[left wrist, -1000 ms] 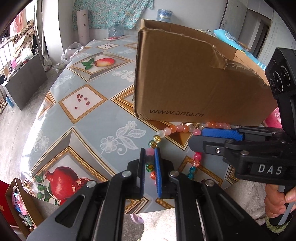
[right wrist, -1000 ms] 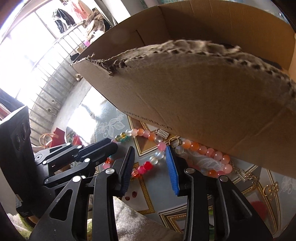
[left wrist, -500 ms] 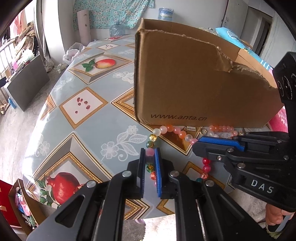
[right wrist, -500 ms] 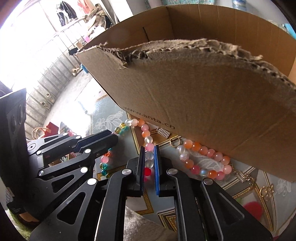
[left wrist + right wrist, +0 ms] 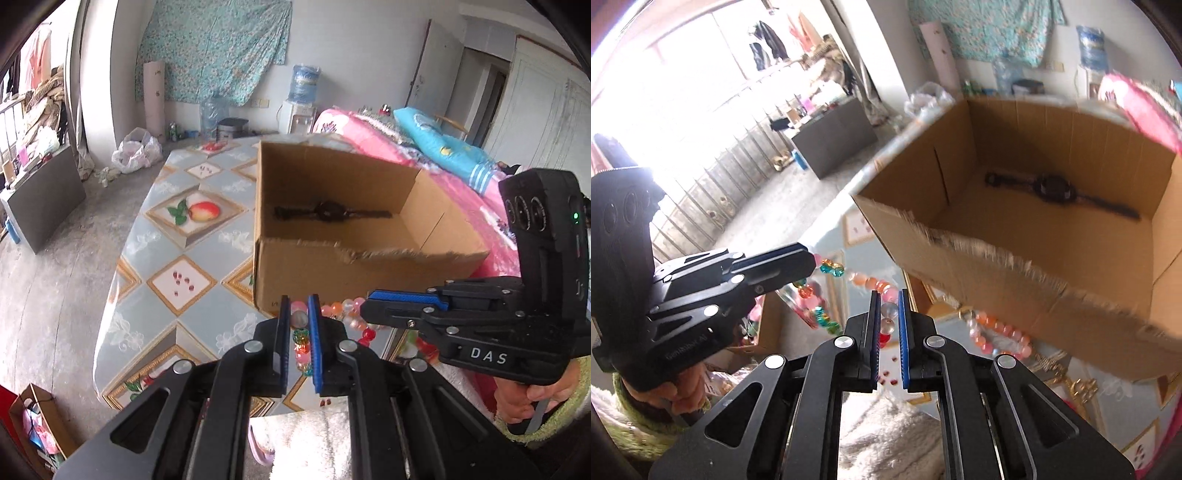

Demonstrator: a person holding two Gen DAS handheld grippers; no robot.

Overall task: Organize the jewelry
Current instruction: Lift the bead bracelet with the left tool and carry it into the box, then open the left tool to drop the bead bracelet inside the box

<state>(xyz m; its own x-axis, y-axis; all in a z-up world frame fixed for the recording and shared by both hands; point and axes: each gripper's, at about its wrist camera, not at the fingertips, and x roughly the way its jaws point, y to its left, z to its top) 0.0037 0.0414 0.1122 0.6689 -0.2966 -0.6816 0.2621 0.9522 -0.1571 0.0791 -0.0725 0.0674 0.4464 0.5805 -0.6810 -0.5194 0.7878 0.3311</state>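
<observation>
A string of pink, orange, clear and green beads, the bead necklace point(image 5: 341, 312) point(image 5: 875, 284), hangs lifted in front of the open cardboard box point(image 5: 317, 269) point(image 5: 1071, 258). My left gripper point(image 5: 298, 299) is shut on one stretch of it. My right gripper point(image 5: 887, 293) is shut on another stretch and shows from the side at the right of the left wrist view point(image 5: 369, 302). Both grippers are above the table, just short of the box's torn near wall. A black wristwatch point(image 5: 332, 213) point(image 5: 1054, 190) lies on the box floor.
The box stands on a table with a fruit-patterned cloth point(image 5: 177, 258). More pink beads point(image 5: 993, 334) and a gold chain point(image 5: 1078, 386) lie on the cloth under the box's near edge. A pink bed point(image 5: 461, 192) is to the right, bare floor point(image 5: 48, 266) to the left.
The right gripper closed on the beads. Both grippers then rose with the necklace, so the box's inside and the watch in it now show.
</observation>
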